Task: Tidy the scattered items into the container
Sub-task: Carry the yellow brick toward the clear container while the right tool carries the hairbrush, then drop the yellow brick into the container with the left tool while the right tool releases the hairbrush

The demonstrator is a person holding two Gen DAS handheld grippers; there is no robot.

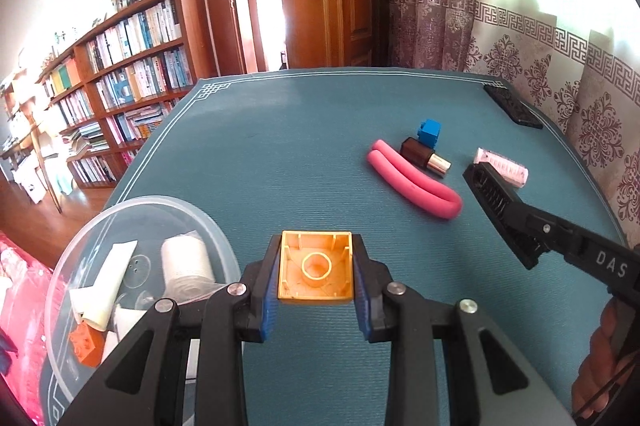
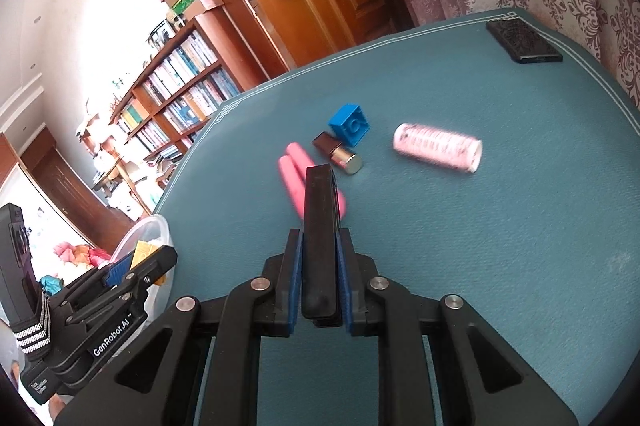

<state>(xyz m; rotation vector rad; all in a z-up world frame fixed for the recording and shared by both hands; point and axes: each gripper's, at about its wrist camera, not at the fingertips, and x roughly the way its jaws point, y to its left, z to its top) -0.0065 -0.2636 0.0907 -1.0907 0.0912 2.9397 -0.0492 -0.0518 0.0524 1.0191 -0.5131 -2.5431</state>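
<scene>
Between our left gripper's [image 1: 316, 268] blue pads sits an orange block [image 1: 316, 268], clamped with its hollow underside toward the camera, above the teal mat [image 1: 280, 154] and just right of the clear container [image 1: 100, 222]. We judge it is about to be dropped in. The container, at the mat's near-left edge, already holds a white tube [image 1: 106, 284], a white roll [image 1: 187, 262] and a second orange brick [image 1: 86, 344], so part of the tidying looks done.

Our right gripper [image 2: 320, 266] is closed on a black comb-like piece [image 2: 319, 238], held edge-on, with teeth showing in the left wrist view; it hangs over the mat, well apart from the container.

Still loose on the mat, by our count: a bent pink foam stick [image 1: 412, 184], a brown-and-silver lipstick [image 1: 426, 157] touching it, a blue block [image 1: 429, 132] right behind that, and a pink patterned roll [image 2: 438, 146] further right. A flat black object [image 2: 524, 40] lies at the far corner; we cannot tell whether it belongs to the task.
</scene>
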